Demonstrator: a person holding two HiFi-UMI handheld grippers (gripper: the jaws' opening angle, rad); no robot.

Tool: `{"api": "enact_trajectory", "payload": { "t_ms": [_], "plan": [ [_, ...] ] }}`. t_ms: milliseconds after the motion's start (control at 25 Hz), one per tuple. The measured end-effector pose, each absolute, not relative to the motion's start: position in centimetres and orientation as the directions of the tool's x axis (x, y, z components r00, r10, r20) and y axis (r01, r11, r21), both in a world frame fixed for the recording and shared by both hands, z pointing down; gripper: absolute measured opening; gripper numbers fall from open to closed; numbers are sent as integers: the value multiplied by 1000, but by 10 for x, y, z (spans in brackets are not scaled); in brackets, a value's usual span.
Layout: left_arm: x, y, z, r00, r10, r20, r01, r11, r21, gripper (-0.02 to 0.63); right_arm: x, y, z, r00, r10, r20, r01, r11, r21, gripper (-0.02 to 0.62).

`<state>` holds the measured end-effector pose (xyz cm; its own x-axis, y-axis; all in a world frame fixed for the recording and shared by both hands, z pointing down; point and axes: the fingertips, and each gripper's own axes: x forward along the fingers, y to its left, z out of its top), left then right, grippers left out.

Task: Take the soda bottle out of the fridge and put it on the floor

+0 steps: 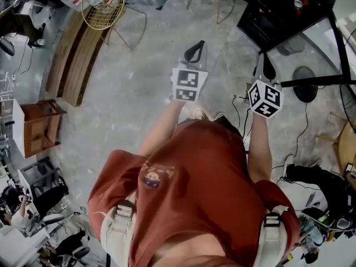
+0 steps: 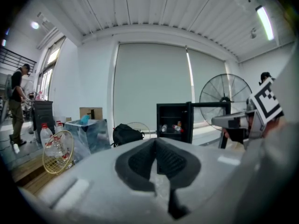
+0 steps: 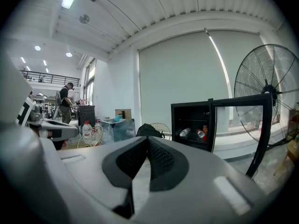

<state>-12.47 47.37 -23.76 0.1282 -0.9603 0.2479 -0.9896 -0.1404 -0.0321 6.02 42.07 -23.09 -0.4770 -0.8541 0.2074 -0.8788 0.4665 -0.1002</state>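
The black mini fridge stands at the far right of the floor with its glass door swung open. In the right gripper view the fridge shows two clear bottles lying on a shelf, with a reddish bottle beside them. The left gripper view shows the same fridge farther off. My left gripper and right gripper are held out side by side over the floor, well short of the fridge. Both are shut with nothing between the pads, as the left gripper and right gripper show in their own views.
A large standing fan is just right of the fridge door. Cables run across the floor. A wire basket with water bottles and a wooden bench are at the left. A black bag lies by the wall. A person stands far left.
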Motion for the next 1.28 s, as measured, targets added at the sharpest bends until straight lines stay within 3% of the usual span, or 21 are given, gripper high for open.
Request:
{"api": "enact_trajectory", "payload": {
  "t_ms": [640, 1280],
  "plan": [
    [-148, 483, -228, 164, -953, 256, -984, -177, -26, 0, 34, 440, -223, -452, -866, 216, -892, 443, -88, 2],
    [-135, 405, -211, 186, -941, 281, -977, -208, -47, 0, 46, 362, -197, -436, -867, 240, -900, 422, -113, 2]
  ]
}}
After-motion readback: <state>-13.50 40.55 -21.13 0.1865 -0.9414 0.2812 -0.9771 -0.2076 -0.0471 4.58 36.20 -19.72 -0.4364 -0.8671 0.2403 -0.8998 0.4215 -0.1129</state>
